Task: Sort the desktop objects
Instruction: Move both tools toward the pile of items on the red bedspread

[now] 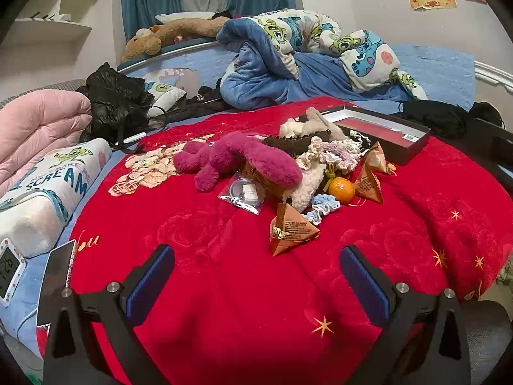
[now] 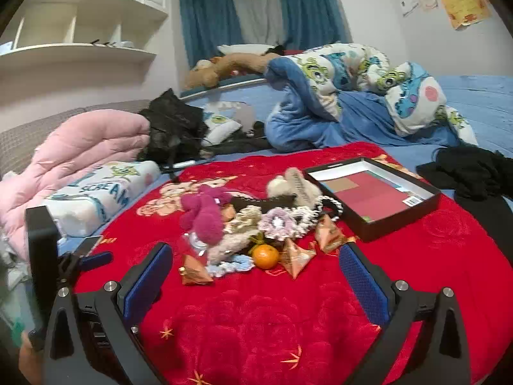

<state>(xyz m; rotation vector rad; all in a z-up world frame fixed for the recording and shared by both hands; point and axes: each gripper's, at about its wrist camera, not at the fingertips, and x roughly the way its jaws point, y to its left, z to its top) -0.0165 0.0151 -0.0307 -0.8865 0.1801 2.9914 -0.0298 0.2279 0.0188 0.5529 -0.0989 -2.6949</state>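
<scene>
Covering most of both views, a red blanket (image 1: 224, 288) with rose relief and gold stars lies over a blue-sheeted bed (image 1: 442, 70); a crumpled cartoon-print quilt (image 1: 288, 48) sits at upper centre, a folded pink duvet (image 1: 38, 125) at middle left, and a "SCREAM" pillow (image 1: 54, 189) just below it. A black open box (image 2: 375, 192) with a red-lined floor rests on the blanket at centre right of the right wrist view, touching the edge of the clutter pile. That pile sits at frame centre: a magenta plush toy (image 1: 237, 160) sprawled on its upper left side, a cream-and-brown plush (image 1: 307, 125) behind it, crocheted scrunchies (image 1: 333, 157) in pale pink and cream heaped beside the box, a light-blue scrunchie (image 1: 323, 207) at the lower edge. A clear bag with a small white item (image 1: 243, 192) lies just below the magenta toy. Three orange pyramid packets: one (image 1: 291, 231) nearest the lower centre, two (image 1: 372, 173) just right of the tangerine (image 1: 341, 189), which touches the blue scrunchie. Left gripper (image 1: 256, 276) released, jaws wide, nothing between the blue pads, hovering over bare blanket short of the pile. Right gripper (image 2: 256, 272) likewise spread and empty, the pile's near edge lying between its fingers in the picture. A small digital clock (image 1: 9, 272) sits at lower left, a dark phone (image 1: 56, 285) beside it.
</scene>
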